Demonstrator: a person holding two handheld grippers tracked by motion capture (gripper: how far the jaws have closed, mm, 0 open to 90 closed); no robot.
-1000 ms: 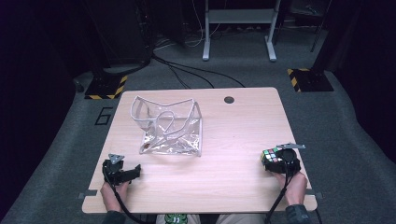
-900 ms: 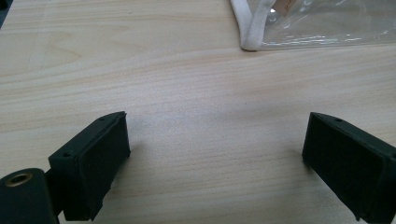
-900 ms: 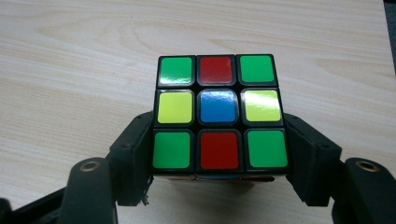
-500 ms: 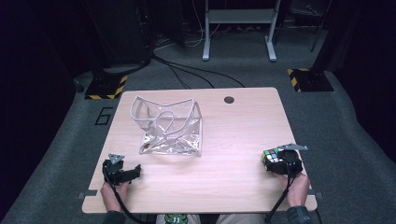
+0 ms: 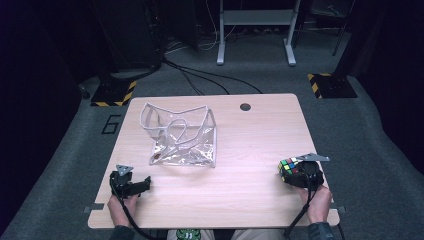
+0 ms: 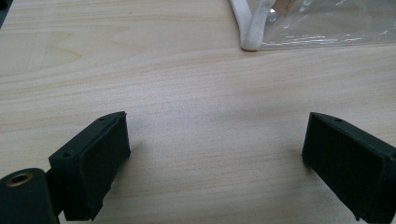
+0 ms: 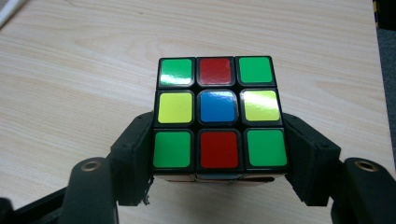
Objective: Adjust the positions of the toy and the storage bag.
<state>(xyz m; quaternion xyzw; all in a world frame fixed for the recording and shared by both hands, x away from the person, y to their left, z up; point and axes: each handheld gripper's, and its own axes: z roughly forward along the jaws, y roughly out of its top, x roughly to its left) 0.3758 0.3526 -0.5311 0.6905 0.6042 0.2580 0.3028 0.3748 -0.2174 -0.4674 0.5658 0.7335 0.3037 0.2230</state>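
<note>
Two sets of fingers rest low over the table [image 5: 240, 150]; the right gripper [image 7: 219, 154] pinches a puzzle cube [image 7: 218, 114] between its fingers [image 7: 135, 158], one pad pressed on each side, a face of green, red, yellow and blue squares turned up; the left gripper [image 6: 215, 158] has its fingers [image 6: 93, 163] spread wide over bare wood, nothing between them; a clear plastic bag [image 6: 322, 23] lies beyond them, apart.
</note>
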